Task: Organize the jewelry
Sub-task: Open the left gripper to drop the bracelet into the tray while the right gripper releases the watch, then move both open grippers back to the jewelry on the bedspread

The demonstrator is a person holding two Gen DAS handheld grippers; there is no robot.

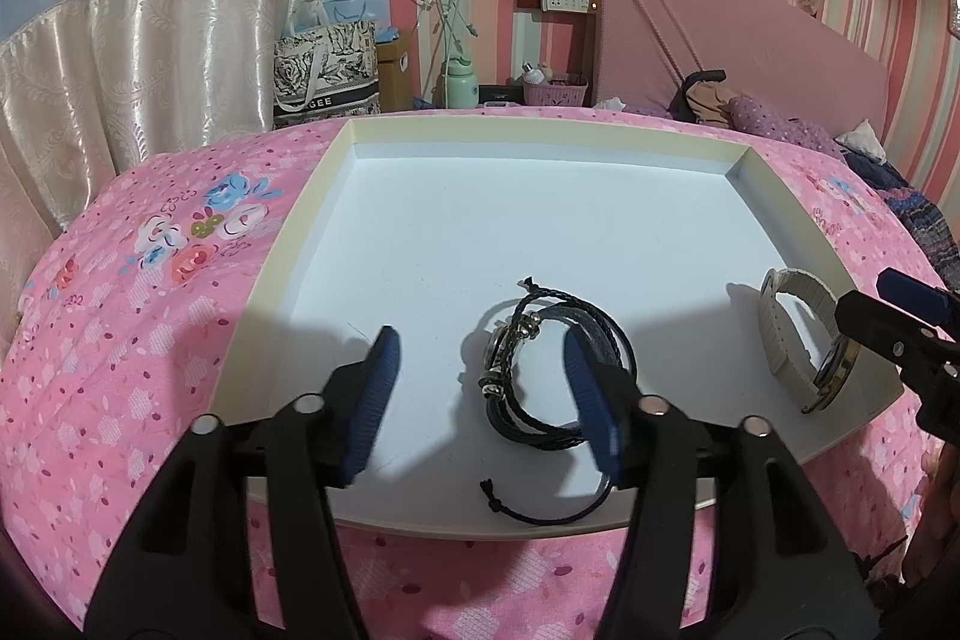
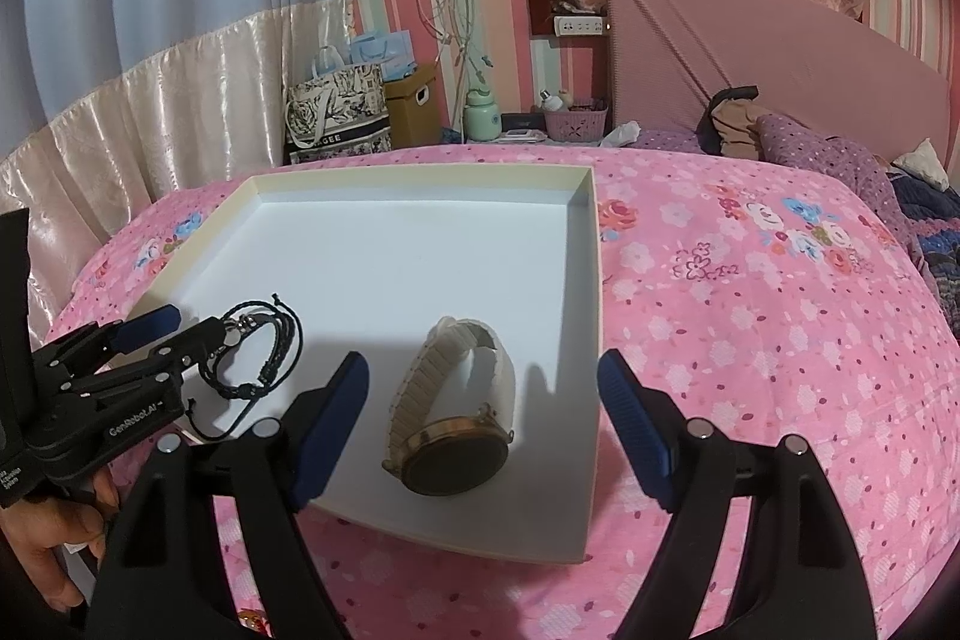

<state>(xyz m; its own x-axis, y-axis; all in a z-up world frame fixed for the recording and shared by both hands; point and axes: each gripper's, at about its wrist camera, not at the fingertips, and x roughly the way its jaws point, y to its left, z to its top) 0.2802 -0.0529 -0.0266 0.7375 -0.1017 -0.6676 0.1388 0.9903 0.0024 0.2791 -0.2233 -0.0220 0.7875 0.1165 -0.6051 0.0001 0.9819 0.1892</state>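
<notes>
White tray point(image 1: 300, 244) sits on the pink floral bed point(image 1: 120, 340). Both task items lie inside it, near the front edge.

Black braided bracelet point(image 1: 540, 370): in the left wrist view, at about 1 o'clock from the midpoint of the left hand-held gripper point(image 1: 480, 400). It leans against or just beside the right pad; contact cannot be confirmed. Its loop stands partly on edge, and its cord tail trails toward the tray's front rim. Left jaws are parted about halfway and not pressing on the bracelet; left pad is well apart from it. Nothing gripped.

White-strapped watch point(image 2: 456, 412): in the right wrist view, at about 12 o'clock from the right hand-held gripper point(image 2: 480, 430), lying between the two pads, touching neither. Long axis runs from the dial nearest the camera to the strap loop farther away, slightly tilted toward 11 o'clock. Right jaws are wide apart, holding nothing.

Judgement: each hand is nearer its own item; the left needs a small shift right to centre the bracelet.
</notes>
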